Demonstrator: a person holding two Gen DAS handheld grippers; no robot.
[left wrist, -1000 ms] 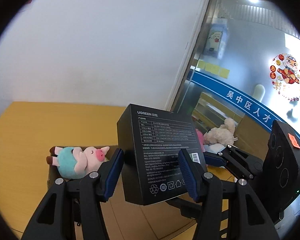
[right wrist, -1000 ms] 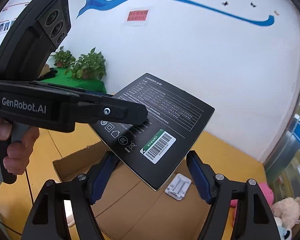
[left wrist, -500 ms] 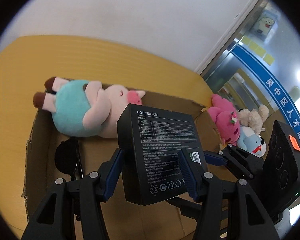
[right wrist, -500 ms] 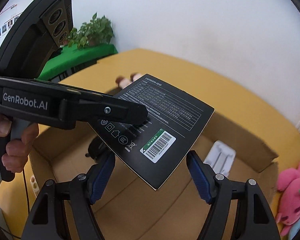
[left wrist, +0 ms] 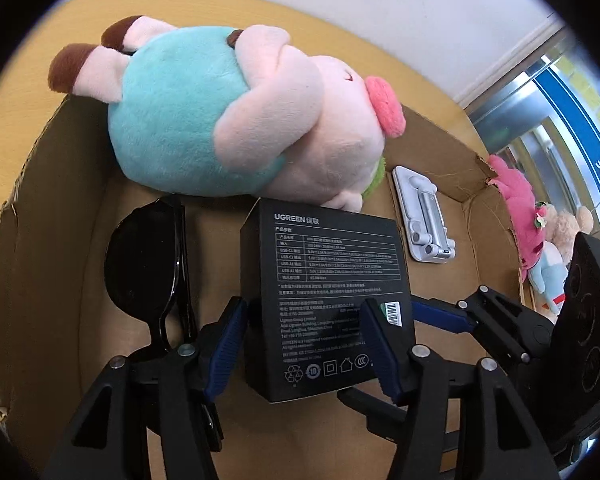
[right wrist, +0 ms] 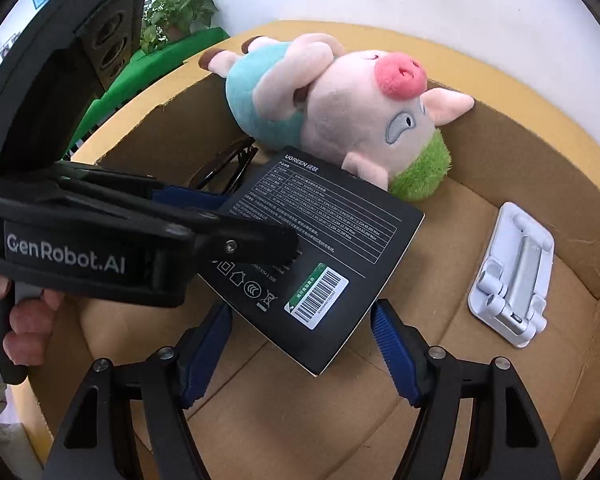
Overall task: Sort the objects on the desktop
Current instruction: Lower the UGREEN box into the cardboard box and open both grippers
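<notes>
Between the left gripper's blue pads, the black charger box is clamped low over the cardboard box; rigid, smooth, probably light, best held by flat sides. Right gripper gapes empty below it.

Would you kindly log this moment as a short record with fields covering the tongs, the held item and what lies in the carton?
left tongs: shut on the black UGREEN box
right tongs: open, beside the box's corner, gripping nothing
box position: held above the cardboard carton floor
carton contents: plush pig, black sunglasses, white folding stand
outside carton: pink plush toy past the torn wall
</notes>
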